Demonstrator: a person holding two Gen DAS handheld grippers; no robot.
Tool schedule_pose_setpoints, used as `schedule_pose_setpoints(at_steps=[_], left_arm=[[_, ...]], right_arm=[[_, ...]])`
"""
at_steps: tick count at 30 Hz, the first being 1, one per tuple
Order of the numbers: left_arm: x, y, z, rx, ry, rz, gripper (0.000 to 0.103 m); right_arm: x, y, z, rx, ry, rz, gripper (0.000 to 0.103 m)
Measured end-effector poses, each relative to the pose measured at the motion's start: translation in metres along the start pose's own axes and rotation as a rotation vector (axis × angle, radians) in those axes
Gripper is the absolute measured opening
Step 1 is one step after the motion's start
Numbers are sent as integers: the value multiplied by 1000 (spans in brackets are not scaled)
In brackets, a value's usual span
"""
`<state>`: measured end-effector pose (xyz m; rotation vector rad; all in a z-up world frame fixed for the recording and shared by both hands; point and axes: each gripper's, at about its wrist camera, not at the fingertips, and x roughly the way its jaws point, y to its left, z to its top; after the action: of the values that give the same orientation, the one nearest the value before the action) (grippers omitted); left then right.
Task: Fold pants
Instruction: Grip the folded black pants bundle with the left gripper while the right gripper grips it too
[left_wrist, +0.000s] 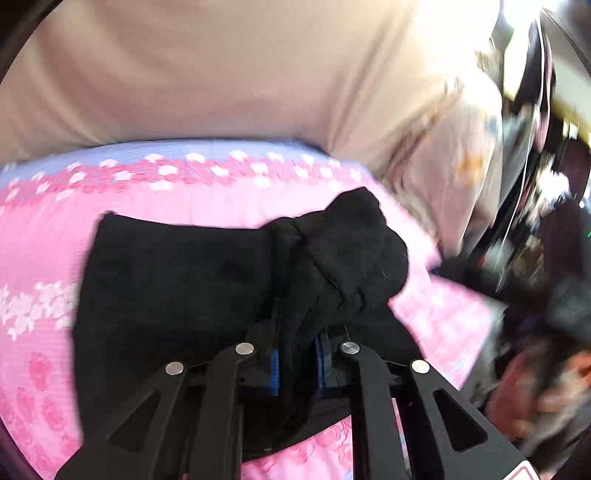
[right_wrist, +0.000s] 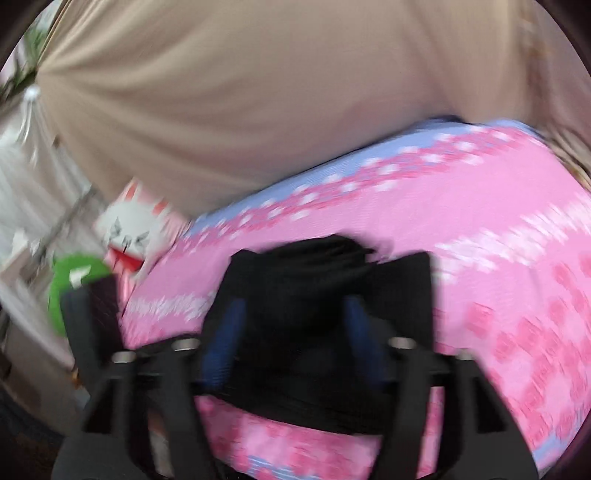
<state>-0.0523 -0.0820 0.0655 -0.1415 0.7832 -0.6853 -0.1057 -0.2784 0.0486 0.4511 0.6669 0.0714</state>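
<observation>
The left gripper (left_wrist: 295, 354) reaches forward over black pants (left_wrist: 177, 280) that lie on a pink floral bedcover (left_wrist: 48, 229). Its jaws stand close together, clamped on a bunched fold of the black fabric, which rises in a lump just beyond the blue pads (left_wrist: 274, 365). A lilac band with white flowers edges the cover. Beige cloth (left_wrist: 221, 74) fills the background. The right side of the view is blurred clutter.

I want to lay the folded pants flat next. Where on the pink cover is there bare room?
Free: the pink floral cover left of the black pants, and the strip between the pants and the beige fabric. In the right wrist view, cover right of the pants is bare too. Crowded: the cluttered edge.
</observation>
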Motion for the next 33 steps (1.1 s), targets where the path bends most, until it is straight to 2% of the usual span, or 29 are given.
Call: schedule_pose_setpoints(at_steps=[2,4,6,7,8,9,12,14,15,16,18,19,20,21,23,25,26,27,29,30,32,33], left_arm=[[-42,23,10,-45,-87,-8,11],[-80,38,16,-79,-153,-8,11],[-120,63,22,-126,-218,23,11],[-134,74,22,-147,-233,30,11],[-143,83,23,-170,-246,37,11],[-156,100,22,-206,-264,59,11],[-186,133,10,-257,-294,161,10],[-191,153,-1,-287,-290,203,10],[-189,161,-6,-298,-280,210,10],[-184,169,-12,-315,-266,215,10],[-172,183,-23,-352,-240,225,10],[-168,189,-29,-368,-239,238,10],[-169,196,-37,-385,-243,247,9],[-170,202,-42,-407,-253,244,9],[-179,211,-48,-433,-271,214,9],[-181,215,-51,-437,-279,201,9],[-182,216,-53,-440,-279,196,9],[-182,217,-55,-445,-279,195,9],[-185,219,-60,-463,-289,198,9],[-185,221,-63,-474,-292,199,10],[-186,227,-70,-500,-296,201,13],[-186,231,-75,-521,-296,209,22]], right_arm=[[6,-28,-16,31,43,-102,85],[20,-44,-28,75,108,-122,85],[44,-51,-42,85,166,-109,83],[52,-51,-46,79,184,-95,74],[65,-50,-49,77,220,-45,36],[70,-47,-48,84,230,-26,26],[38,-20,-27,7,129,-34,20],[15,-11,-19,-39,86,-39,19],[12,-12,-20,-64,83,-79,19],[15,-19,-23,-69,102,-129,20],[45,-49,-41,-24,230,-213,25],[49,-60,-48,18,228,-224,28],[42,-61,-47,54,200,-220,34],[32,-57,-44,78,172,-249,36],[9,-31,-32,33,47,-286,38],[12,9,-23,-69,52,-194,53],[19,25,-23,-108,69,-152,67],[30,42,-24,-150,92,-108,73],[63,71,-29,-215,167,-35,74],[81,83,-32,-241,191,-31,74],[116,94,-32,-282,227,-72,73],[131,98,-32,-293,238,-87,71]])
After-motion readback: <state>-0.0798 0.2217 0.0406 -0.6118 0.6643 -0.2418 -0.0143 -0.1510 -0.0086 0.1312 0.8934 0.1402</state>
